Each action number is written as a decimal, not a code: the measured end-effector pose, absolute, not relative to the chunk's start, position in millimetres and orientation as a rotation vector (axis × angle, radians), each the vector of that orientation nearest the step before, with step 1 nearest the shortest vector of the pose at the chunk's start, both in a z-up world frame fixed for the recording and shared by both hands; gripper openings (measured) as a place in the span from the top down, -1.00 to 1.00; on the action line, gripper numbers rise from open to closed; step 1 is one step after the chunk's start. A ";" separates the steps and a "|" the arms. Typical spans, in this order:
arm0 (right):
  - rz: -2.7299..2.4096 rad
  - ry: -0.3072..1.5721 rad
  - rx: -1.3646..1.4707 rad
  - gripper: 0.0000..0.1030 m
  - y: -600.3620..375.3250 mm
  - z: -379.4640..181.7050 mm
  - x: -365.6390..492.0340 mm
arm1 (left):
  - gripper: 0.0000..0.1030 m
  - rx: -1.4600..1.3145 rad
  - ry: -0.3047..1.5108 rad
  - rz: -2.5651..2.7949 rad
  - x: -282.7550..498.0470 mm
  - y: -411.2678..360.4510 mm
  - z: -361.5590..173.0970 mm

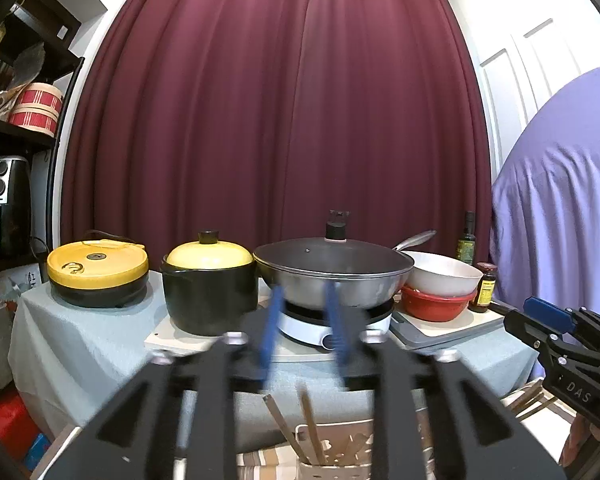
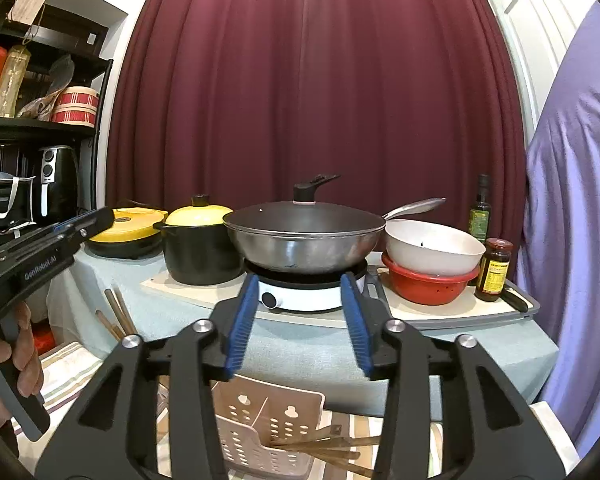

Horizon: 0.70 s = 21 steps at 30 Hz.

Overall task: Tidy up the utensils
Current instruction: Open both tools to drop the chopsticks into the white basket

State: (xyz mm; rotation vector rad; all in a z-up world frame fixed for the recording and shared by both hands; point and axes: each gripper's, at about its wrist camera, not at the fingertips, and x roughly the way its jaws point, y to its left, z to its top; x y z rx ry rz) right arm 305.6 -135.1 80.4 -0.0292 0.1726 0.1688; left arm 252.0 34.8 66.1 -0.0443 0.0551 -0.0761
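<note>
Where maroon curtain (image 2: pixel 300 80) hangs, cookware crowds the table (image 2: pixel 300 344).

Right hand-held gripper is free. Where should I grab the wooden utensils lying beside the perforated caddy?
Judging by the right wrist view, grip the wooden utensils mid-handle, coming from above with the right hand-held gripper. They lie flat, fanned rightward from the perforated caddy, with their other ends hidden.

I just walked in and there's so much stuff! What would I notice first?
Probably the big dark red curtain filling the whole back wall. Right in front of it, in the middle of the table, sits a shiny wok with a lid on a white cooker, and left of it a black pot with a bright yellow lid. Up close, both blue-tipped grippers, left and right, hang open and empty.
</note>
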 end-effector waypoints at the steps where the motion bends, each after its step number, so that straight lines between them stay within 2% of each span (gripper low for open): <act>1: 0.165 0.170 -0.029 0.04 -135.2 81.3 303.6 | 0.17 -0.045 0.052 -0.074 250.7 34.8 66.5; 6: 0.155 0.163 -0.029 -0.05 -136.3 86.1 294.3 | -0.12 -0.031 0.040 -0.064 239.9 32.3 70.6; 8: 0.149 0.162 -0.030 -0.17 -136.6 87.5 289.7 | -0.23 -0.020 0.038 -0.061 233.5 30.9 72.2; 11: 0.143 0.164 -0.031 -0.19 -137.9 87.6 280.4 | -0.38 -0.005 0.031 -0.047 222.2 28.5 72.5; 21: 0.120 0.209 -0.031 -0.40 -141.5 73.3 232.2 | -0.52 0.006 0.081 -0.026 175.4 25.5 57.4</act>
